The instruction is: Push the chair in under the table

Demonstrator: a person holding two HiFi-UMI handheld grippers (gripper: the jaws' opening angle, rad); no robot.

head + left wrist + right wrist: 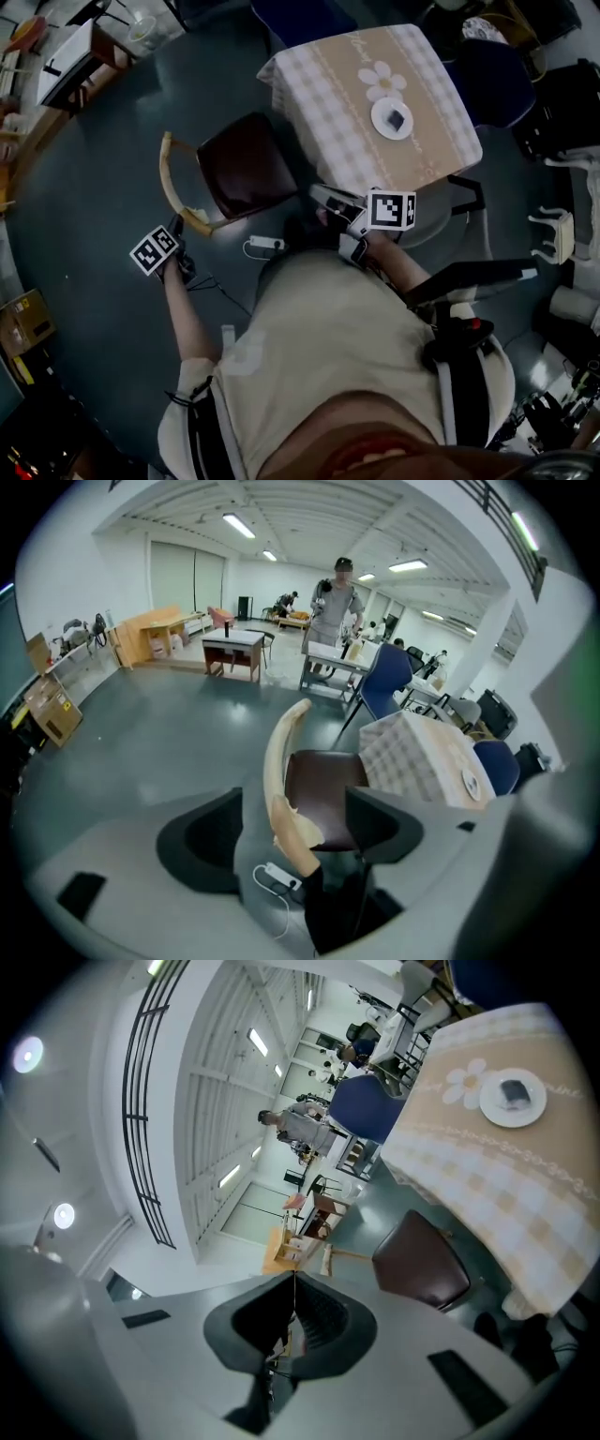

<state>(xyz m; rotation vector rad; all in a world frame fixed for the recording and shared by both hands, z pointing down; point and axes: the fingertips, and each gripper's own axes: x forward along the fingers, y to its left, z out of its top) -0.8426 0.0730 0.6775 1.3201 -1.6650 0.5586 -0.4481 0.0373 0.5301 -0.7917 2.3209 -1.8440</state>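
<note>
Grey-blue floor (94,169) fills most of the head view. One table (309,103) stands on it under a beige and white checked cloth with a daisy print. Two blue chairs (497,80) stand at its far sides.

One chair (246,167), with a dark brown seat, stands at the table's near corner and faces the table. Its front edge is at the hanging cloth, and most of the seat is out from under the table. Its curved pale wooden backrest (173,187) is on the side away from the table. In the head view the length of the backrest runs roughly from top to bottom.

The left claw (292,832) is spread wide. In its own view the lower end of the backrest stands between its jaws, and both pads are clear of the wood. The right claw (293,1321) is clenched with nothing in it. It hangs near the table's near edge, over the person's lap.

One white round plate (392,119) sits on the cloth beside the daisy and carries a small dark thing. One white power strip (264,244) lies on the floor with its cable, just beside the chair.
</note>
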